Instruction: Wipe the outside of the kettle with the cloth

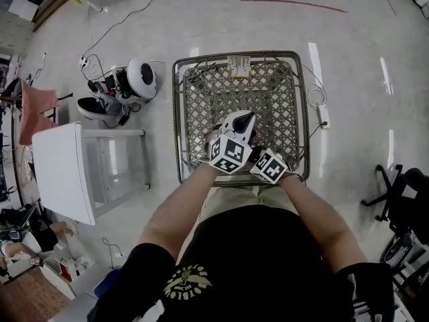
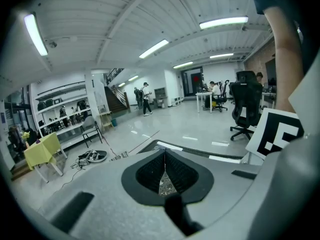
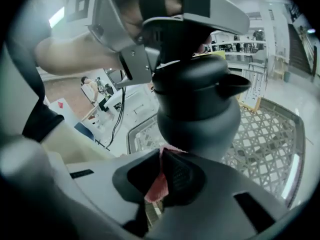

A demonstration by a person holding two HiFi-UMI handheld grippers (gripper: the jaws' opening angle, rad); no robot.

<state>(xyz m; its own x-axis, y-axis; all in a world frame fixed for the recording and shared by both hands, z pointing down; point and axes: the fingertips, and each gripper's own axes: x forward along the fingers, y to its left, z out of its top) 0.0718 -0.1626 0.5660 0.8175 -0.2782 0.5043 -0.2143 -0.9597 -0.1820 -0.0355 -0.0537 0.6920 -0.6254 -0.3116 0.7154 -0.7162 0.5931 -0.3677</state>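
Cloth (image 3: 155, 186), pink-red, one. Pinched between the pressed-together pads of the right hand-held gripper (image 3: 162, 160). Its upper edge touches the lower belly of the kettle (image 3: 197, 109).

Kettle, grey, with dark lid and spout, one. Held up over the near edge of the woven basket (image 1: 177, 119), which stands on the floor (image 1: 201, 19). It does not rest in the basket, as far as I can judge.

Left hand-held gripper (image 2: 165, 159). Pads closed to a thin glinting sliver; by the look of the right gripper view, it is clamped at the kettle's top.

Step in hand, by my reading: wiping is under way, with the cloth laid to the lower wall below the spout.

Next move calls for a sweep round the body with the cloth kept pressed on. The left should hold firm or turn the kettle to offer unwiped sides.

Views:
- **Right gripper view:** alone shows the cloth and its contact.
- **Left gripper view:** shows no kettle at all, only room and ceiling.
- **Head view:** alone places both grippers, close side by side, and the kettle against the basket; the cloth is hidden there.
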